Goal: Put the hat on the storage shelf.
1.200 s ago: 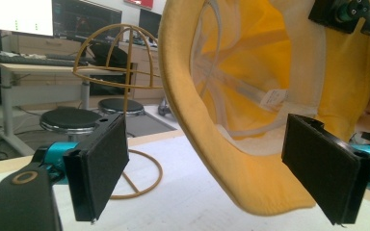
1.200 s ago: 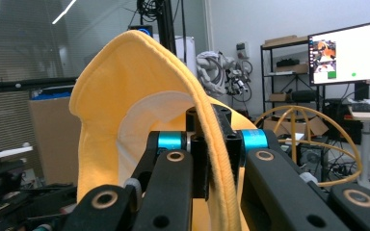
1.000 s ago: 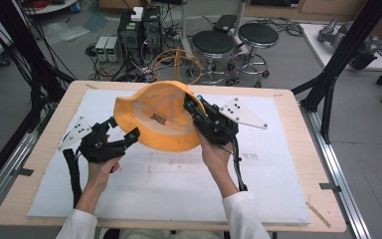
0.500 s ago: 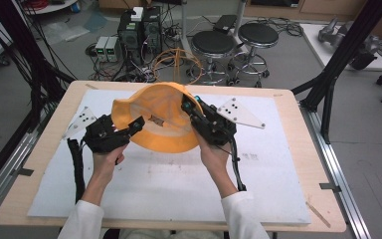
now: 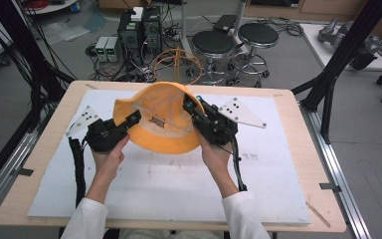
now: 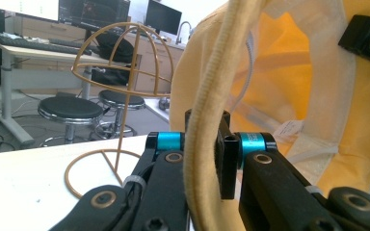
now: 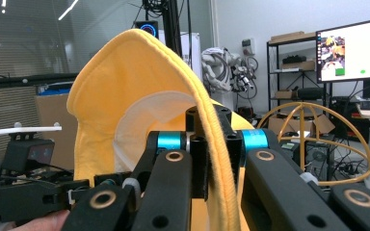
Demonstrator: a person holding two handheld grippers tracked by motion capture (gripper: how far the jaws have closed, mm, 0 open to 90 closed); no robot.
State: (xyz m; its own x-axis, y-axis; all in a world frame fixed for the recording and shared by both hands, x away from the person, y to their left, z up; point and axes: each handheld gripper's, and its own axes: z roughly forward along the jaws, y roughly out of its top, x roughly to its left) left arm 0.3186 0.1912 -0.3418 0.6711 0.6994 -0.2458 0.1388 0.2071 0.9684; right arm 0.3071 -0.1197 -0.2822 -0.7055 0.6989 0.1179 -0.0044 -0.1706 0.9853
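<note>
Since the earlier frames, we noted that the left hand-held gripper (image 5: 135,118) had come in toward the yellow hat (image 5: 165,119) from its left side, and its jaws had just been closing; in the left gripper view they sat pinched on the hat's corded rim (image 6: 200,144), which ran up between the two pads. The right hand-held gripper (image 5: 191,103) kept its place on the hat's right side, jaws clamped together on the brim edge (image 7: 217,144). We judged that the hat was now held at two opposite points of its rim, which should let it be lifted and spread open.

The hat stood just above the white mat (image 5: 278,169) on the tabletop (image 5: 298,102), opening turned toward the person, crown tilted away toward the far edge. Beyond the hat, at the far edge of the tabletop, stood a wire hat stand (image 5: 176,62); we took it as the likely target, though that remained a guess.

Materials: the hat was soft woven cloth, yellow-orange, floppy, with a paler fleecy lining (image 7: 144,120) and a small sewn label (image 6: 289,127) inside. Its rim was a rounded, ribbed cord, thick enough to fill the jaws. The stand was thin tan wire bent into a dome cage (image 6: 125,53) on a ring base (image 6: 99,171), rigid and open. The mat looked matte and faintly scuffed.
</note>
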